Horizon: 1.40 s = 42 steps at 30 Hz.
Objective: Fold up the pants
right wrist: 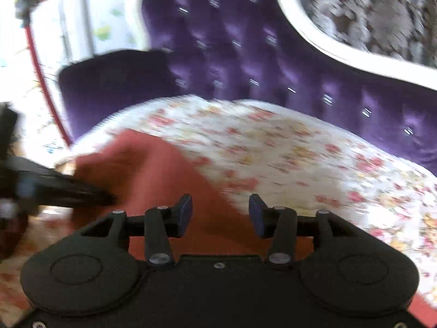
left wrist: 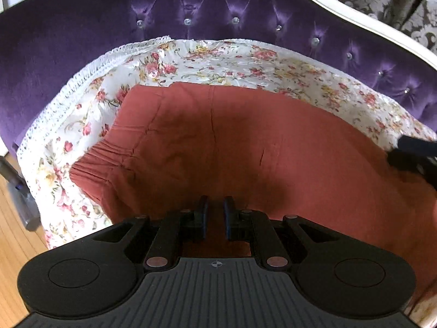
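Note:
Rust-red pants (left wrist: 245, 147) lie spread on a floral cloth (left wrist: 218, 60) over a purple sofa seat, with the elastic waistband (left wrist: 101, 158) at the left. My left gripper (left wrist: 215, 213) hovers over the near edge of the pants, its jaws a narrow gap apart with nothing between them. In the blurred right wrist view, my right gripper (right wrist: 220, 213) is open over the pants (right wrist: 164, 175), empty. The right gripper shows in the left wrist view as a dark shape (left wrist: 415, 155) at the right edge. The left gripper appears at the left of the right wrist view (right wrist: 54, 188).
A tufted purple sofa back (left wrist: 218, 13) with a white frame (left wrist: 355, 13) rises behind the seat. A purple armrest (left wrist: 41, 54) stands at the left. Wooden floor (left wrist: 13, 232) and a grey vacuum-like object (left wrist: 21, 202) lie at the lower left.

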Each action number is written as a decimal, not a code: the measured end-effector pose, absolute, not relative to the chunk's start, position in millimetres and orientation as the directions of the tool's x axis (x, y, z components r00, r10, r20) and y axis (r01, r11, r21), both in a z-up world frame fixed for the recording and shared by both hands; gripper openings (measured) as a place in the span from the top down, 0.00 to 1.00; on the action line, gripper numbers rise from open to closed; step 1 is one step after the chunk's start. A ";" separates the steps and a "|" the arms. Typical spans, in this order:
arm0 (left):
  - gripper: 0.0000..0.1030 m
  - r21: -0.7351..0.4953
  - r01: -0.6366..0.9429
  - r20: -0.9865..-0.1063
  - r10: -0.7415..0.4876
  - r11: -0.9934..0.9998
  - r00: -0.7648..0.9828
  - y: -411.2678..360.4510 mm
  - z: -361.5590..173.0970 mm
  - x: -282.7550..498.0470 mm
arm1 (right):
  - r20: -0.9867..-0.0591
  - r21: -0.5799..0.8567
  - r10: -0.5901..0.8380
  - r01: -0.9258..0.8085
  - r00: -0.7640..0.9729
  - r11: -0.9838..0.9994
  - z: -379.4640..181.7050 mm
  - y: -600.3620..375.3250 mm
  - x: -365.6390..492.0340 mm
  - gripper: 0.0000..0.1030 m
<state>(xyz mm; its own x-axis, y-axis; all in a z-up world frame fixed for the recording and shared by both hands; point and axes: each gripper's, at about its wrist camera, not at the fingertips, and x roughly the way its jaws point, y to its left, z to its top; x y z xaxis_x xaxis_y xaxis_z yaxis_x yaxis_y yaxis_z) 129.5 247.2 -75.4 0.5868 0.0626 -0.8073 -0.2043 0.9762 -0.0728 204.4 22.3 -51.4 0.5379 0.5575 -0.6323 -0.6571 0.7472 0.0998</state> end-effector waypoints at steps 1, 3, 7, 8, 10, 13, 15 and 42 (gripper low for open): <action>0.89 -0.070 -0.206 -0.809 0.065 0.976 0.585 247.2 -74.6 128.7 | -0.641 0.107 0.550 -0.647 0.536 0.755 -55.4 17.2 212.2 0.46; 0.89 -0.068 -0.209 -0.810 0.069 0.976 0.583 245.9 -73.2 129.8 | -0.659 0.145 0.547 -0.627 0.516 0.766 -64.8 5.8 230.1 0.46; 0.89 -0.019 -0.203 -0.811 0.104 0.979 0.576 238.1 -76.1 133.4 | -0.709 0.212 0.563 -0.633 0.425 0.745 -80.6 -3.8 250.7 0.44; 0.89 -0.007 -0.204 -0.811 0.114 0.979 0.575 236.0 -76.1 133.9 | -0.716 0.227 0.569 -0.637 0.404 0.737 -83.5 -4.3 251.2 0.44; 0.89 0.009 -0.202 -0.812 0.125 0.979 0.569 234.0 -74.8 136.2 | -0.713 0.290 0.613 -0.653 0.341 0.700 -86.8 -5.7 251.1 0.82; 0.89 -0.003 -0.228 -0.805 0.132 0.974 0.579 234.6 -65.5 138.1 | -0.636 0.256 0.650 -0.680 0.417 0.687 -72.6 -8.4 229.9 0.94; 0.89 -0.009 -0.249 -0.779 0.149 0.968 0.609 233.4 -51.7 142.0 | -0.558 0.164 0.649 -0.698 0.516 0.697 -55.2 -12.3 201.2 0.94; 0.83 -0.023 -0.220 -0.747 0.129 0.975 0.652 203.3 -78.0 174.7 | -0.549 0.359 0.753 -0.712 0.361 0.603 -53.0 -22.5 165.3 0.64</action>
<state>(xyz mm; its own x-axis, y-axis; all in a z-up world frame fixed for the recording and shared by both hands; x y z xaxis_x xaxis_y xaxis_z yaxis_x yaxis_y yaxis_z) 174.7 203.3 -78.0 0.6517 0.1294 -0.7473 -0.2200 0.9752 -0.0230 165.3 -22.5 -53.0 0.3613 0.7533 -0.5495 -0.7120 0.6034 0.3591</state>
